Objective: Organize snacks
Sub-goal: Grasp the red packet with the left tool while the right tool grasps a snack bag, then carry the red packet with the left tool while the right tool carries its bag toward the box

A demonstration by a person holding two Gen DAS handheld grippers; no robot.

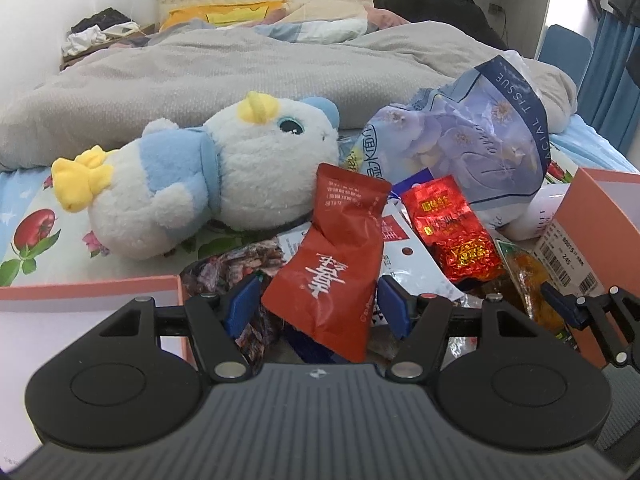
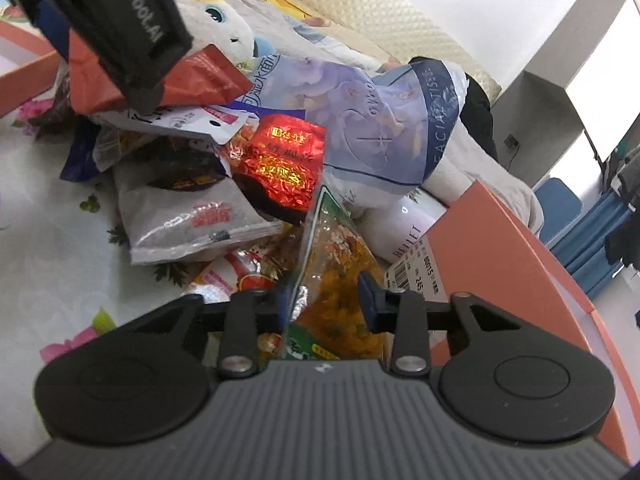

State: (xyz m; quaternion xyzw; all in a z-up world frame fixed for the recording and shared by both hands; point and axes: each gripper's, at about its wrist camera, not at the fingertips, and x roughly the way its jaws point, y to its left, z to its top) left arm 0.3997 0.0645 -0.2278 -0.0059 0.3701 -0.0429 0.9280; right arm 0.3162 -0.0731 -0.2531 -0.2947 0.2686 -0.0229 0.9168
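Left wrist view: a matte red foil snack packet (image 1: 332,276) was held upright, clamped between the left gripper (image 1: 318,304) pads above the heap.
Right wrist view: a clear orange-filled snack bag (image 2: 332,276) was pinched by the right gripper (image 2: 326,300), beside an orange cardboard box (image 2: 512,248).
Backdrop: a white-and-blue plush bird (image 1: 208,176) was seen lying behind the heap.

A bed, its floral printed sheet (image 1: 28,240) patterned with red fruit and pink blossoms, carries all items. A rumpled grey quilt (image 1: 200,76) lies across the far half. On the sheet, a white-and-blue plush bird (image 1: 200,184) lies on its side, just beside a heap of snack packets (image 2: 192,216). A facial tissue pack (image 1: 488,140) rests behind the heap. Orange box parts flank the heap: a lid (image 1: 80,292) at left, a box (image 2: 520,248) at right.
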